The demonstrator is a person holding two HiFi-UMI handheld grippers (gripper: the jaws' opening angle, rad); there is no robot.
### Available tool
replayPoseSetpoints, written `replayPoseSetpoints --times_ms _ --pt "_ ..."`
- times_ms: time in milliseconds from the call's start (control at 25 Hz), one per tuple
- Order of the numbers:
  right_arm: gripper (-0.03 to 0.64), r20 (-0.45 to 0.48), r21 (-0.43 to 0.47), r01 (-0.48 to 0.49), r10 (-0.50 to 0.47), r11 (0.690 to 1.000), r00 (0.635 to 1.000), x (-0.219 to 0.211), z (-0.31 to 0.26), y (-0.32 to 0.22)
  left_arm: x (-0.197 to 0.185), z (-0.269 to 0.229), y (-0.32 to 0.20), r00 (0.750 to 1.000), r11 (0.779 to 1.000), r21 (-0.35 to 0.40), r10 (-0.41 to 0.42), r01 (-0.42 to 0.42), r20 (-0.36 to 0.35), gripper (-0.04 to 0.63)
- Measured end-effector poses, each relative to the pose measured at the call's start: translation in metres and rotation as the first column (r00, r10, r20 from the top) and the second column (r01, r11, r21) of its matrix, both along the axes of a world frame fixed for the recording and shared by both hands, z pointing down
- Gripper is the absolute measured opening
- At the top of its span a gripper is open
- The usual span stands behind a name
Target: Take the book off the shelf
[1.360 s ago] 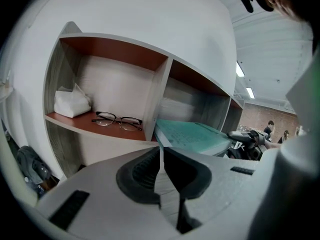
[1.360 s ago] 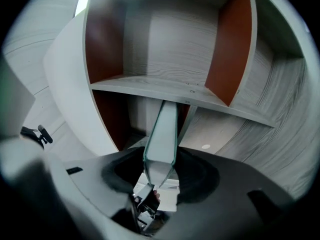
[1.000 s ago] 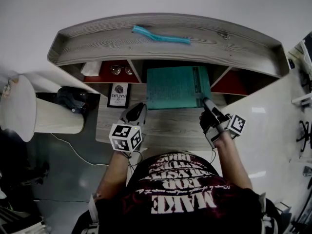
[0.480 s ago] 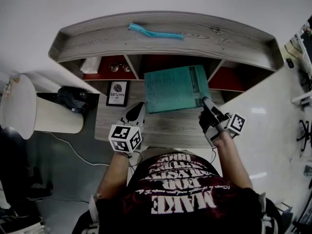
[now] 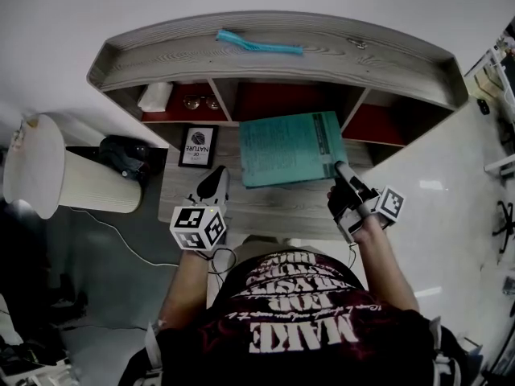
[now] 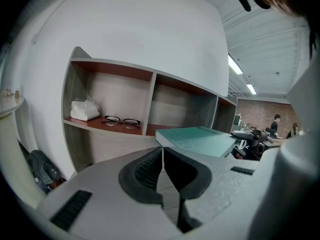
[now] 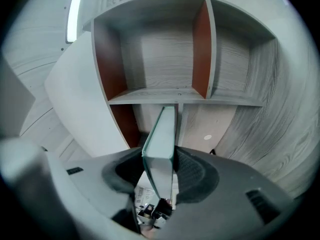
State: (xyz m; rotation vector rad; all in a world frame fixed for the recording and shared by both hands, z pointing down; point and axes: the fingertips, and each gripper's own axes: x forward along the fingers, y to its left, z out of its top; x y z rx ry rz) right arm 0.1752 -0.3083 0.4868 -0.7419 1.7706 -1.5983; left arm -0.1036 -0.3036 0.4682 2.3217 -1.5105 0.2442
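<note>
The teal book (image 5: 290, 147) lies flat, partly out of the middle compartment of the grey wooden shelf (image 5: 273, 63), over the desk (image 5: 265, 207). My right gripper (image 5: 338, 169) is shut on the book's near right corner. In the right gripper view the book (image 7: 162, 134) stands edge-on between both pads, with the empty compartments behind it. My left gripper (image 5: 215, 179) hangs over the desk to the left of the book, apart from it. Its jaws are shut on nothing (image 6: 162, 159), and the book (image 6: 197, 140) shows beyond them.
A blue comb-like thing (image 5: 259, 43) lies on the shelf top. Glasses (image 5: 201, 102) and a white tissue pack (image 5: 155, 96) sit in the left compartment. A small framed picture (image 5: 197, 146) stands below. A round white side table (image 5: 48, 175) and a dark bag (image 5: 129, 155) are at the left.
My left gripper has shifted left, away from the book. The book has come slightly further out of the compartment, still gripped at its right corner.
</note>
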Motion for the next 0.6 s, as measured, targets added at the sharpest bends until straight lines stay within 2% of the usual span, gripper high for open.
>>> replayPoseSetpoints --times_ms 600 --pt "0.181 0.024 0.018 0.074 -0.074 0.997 0.997 -0.007 0.017 0.043 -0.009 -0.003 0.036 0.998 0.999 0.019 -0.041 0.04 0.04 0.015"
